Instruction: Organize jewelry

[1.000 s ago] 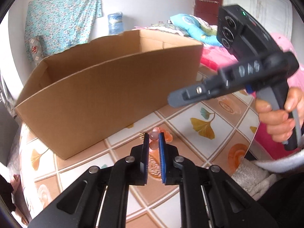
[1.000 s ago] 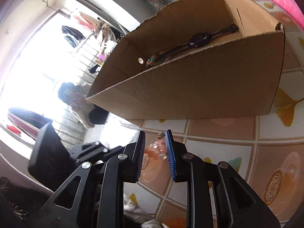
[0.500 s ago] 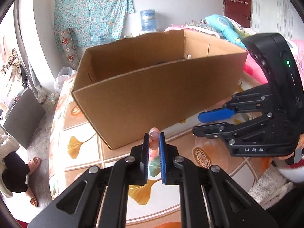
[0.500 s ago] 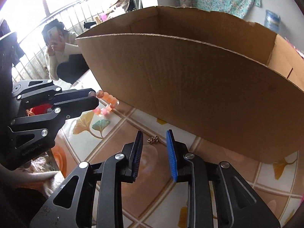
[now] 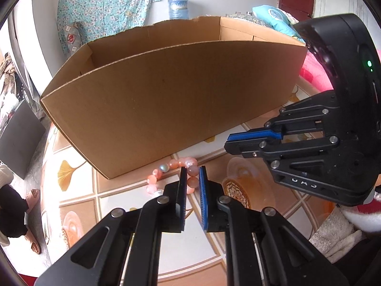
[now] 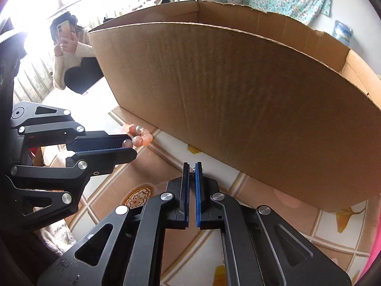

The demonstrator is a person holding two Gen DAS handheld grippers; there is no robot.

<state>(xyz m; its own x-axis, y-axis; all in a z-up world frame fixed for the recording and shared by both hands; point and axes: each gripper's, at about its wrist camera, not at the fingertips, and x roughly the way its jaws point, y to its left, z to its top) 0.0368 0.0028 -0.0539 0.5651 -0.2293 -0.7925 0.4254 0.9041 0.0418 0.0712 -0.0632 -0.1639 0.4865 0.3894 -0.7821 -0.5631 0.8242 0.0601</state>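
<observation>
Two items are held. Bead bracelet (image 5: 177, 170), clamped in left gripper (image 5: 191, 174), hangs over the tiled table (image 5: 238, 245). Small gold chain (image 6: 192, 173), pinched in narrowed right gripper (image 6: 192, 170). Cardboard box (image 5: 166, 100) stands just beyond both, opening upward.

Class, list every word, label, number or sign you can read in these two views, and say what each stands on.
Pale lettering on the body of the right gripper: a few letters, upside down, not surely readable.
Label on the water bottle: too blurred to read.
Cardboard box: no print visible.
No text can be quoted with confidence.
</observation>
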